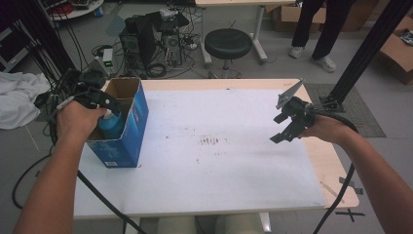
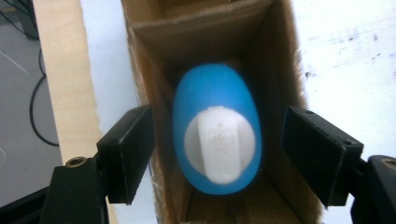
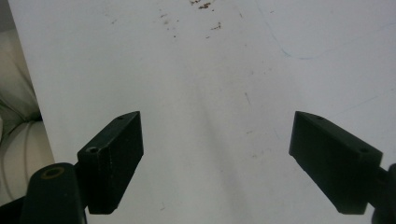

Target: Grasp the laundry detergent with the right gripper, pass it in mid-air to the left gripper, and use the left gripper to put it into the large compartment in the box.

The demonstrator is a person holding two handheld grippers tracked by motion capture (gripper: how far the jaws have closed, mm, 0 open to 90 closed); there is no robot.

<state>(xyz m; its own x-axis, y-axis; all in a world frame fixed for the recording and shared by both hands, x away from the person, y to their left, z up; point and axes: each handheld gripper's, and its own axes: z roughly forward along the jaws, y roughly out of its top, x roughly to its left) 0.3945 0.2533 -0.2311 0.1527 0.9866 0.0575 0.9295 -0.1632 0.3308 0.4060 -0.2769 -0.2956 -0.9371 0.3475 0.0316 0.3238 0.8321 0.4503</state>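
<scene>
A blue bottle with a white cap [image 2: 217, 135] stands upright inside an open blue cardboard box [image 1: 127, 127] at the table's left. My left gripper [image 2: 217, 154] hovers over the box, jaws open on either side of the bottle with a gap on each side. In the high view the bottle [image 1: 111, 124] shows beside the hand holding the left gripper [image 1: 104, 102]. My right gripper [image 1: 287, 124] is held above the table's right side, open and empty. In the right gripper view its jaws [image 3: 217, 163] stand wide apart over the white sheet [image 3: 219, 70].
A white sheet [image 1: 209, 146] covers most of the wooden table [image 1: 336, 165]. Beyond the far edge are a black stool [image 1: 228, 43], a computer tower with cables [image 1: 146, 44] and a person's legs [image 1: 316, 29]. A black frame post [image 1: 365, 53] rises at the right.
</scene>
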